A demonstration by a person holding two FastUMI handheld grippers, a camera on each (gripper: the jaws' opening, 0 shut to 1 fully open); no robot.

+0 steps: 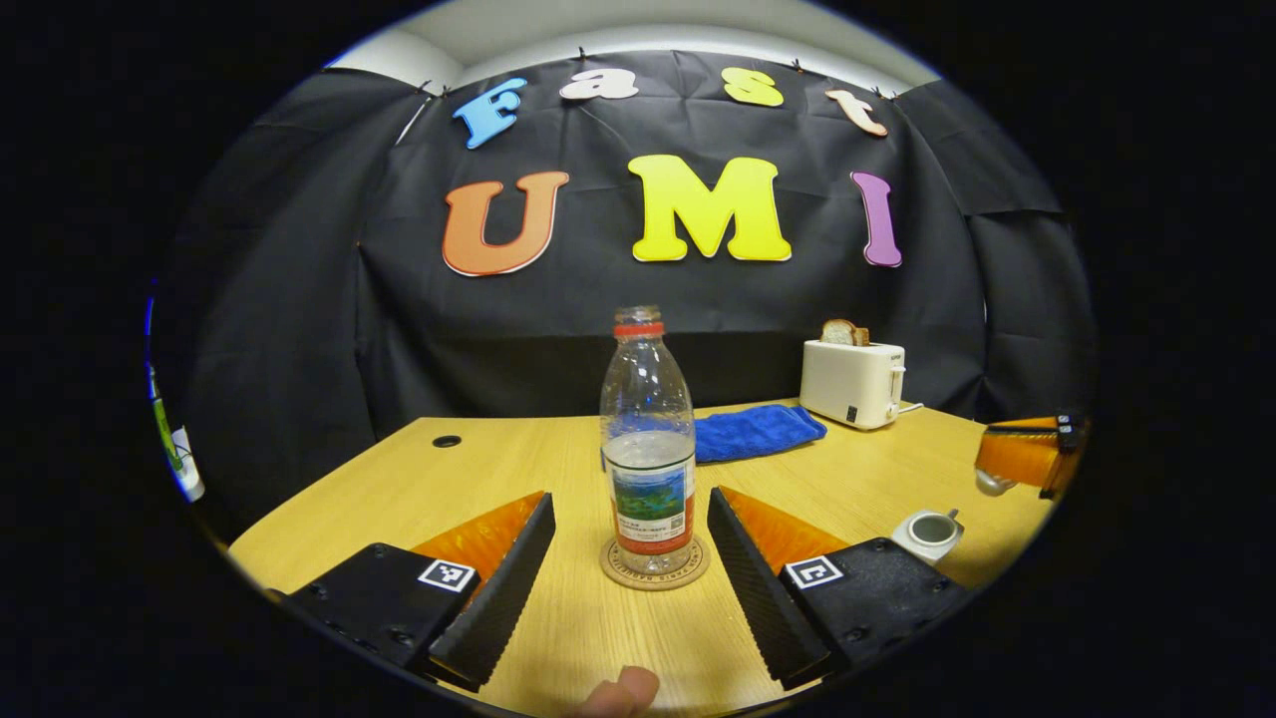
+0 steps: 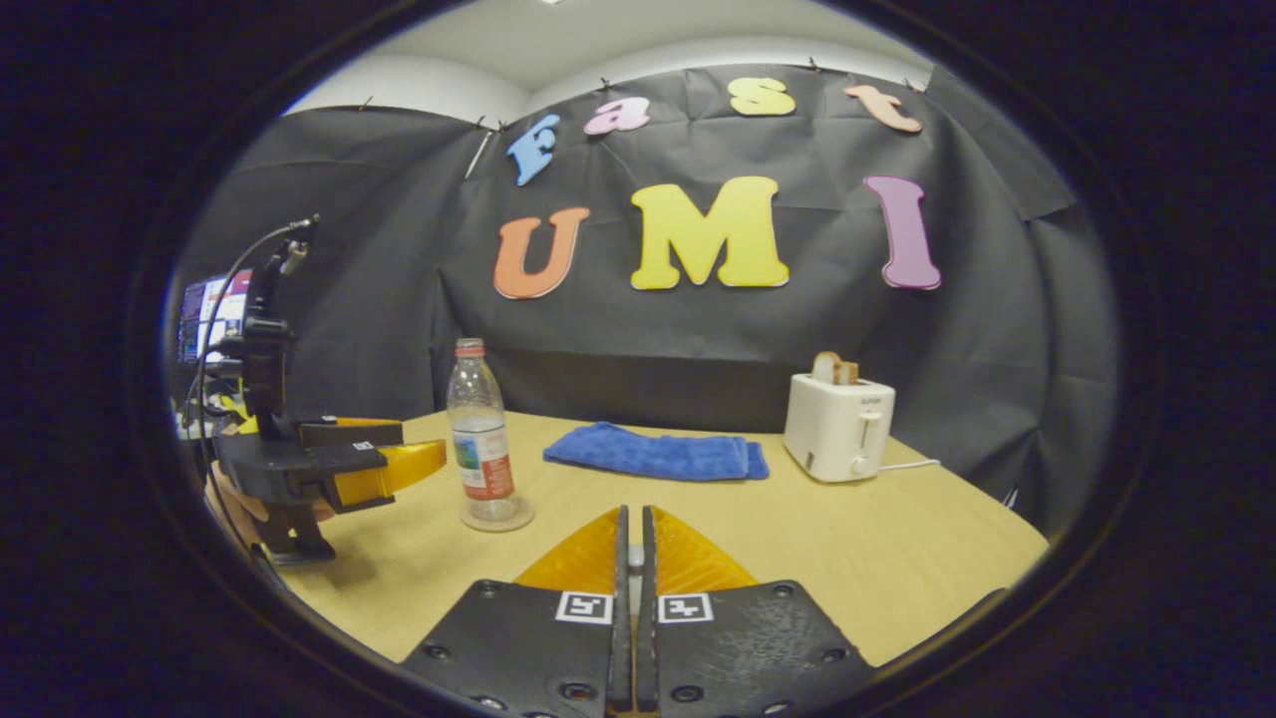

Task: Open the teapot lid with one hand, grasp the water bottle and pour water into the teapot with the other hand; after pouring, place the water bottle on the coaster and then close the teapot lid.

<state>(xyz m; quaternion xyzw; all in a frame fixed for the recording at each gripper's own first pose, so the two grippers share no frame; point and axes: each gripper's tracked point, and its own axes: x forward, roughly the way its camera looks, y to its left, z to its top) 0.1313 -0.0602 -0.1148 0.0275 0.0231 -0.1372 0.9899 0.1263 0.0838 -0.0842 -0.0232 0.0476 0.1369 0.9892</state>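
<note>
Evidently, bottle position: the clear plastic water bottle with a red cap and printed label (image 1: pixel 647 444) stood upright on the round tan coaster (image 1: pixel 654 565), on the pale wooden table (image 1: pixel 498 459), so the pouring looked finished and the bottle already set down.
Bottle versus left gripper: the left gripper (image 1: pixel 630 583) faced the bottle head-on, with the bottle centred between its two fingers and a little beyond their tips.
Left gripper opening: its jaws were spread wide, wider than the bottle, and touched nothing; each finger stood apart from the bottle's sides.
Bottle's long axis: vertical, crossing the level line of the left gripper's fingers.
Teapot: a small white round pot with an open top (image 1: pixel 928 532), probably the teapot, sat on the table well to the right of the bottle in the left gripper view; no lid could be made out on it.
Right gripper: the right gripper (image 2: pixel 630 558) had its fingers pressed almost together with only a thin slit between; I could not tell whether anything was pinched there.
Nearer hand: judged by position, the right gripper was the nearer one to the pot, so closing the lid would fall to it.
Beyond the bottle: a folded blue cloth (image 2: pixel 658 454) and a white toaster holding bread (image 2: pixel 837 427).
</note>
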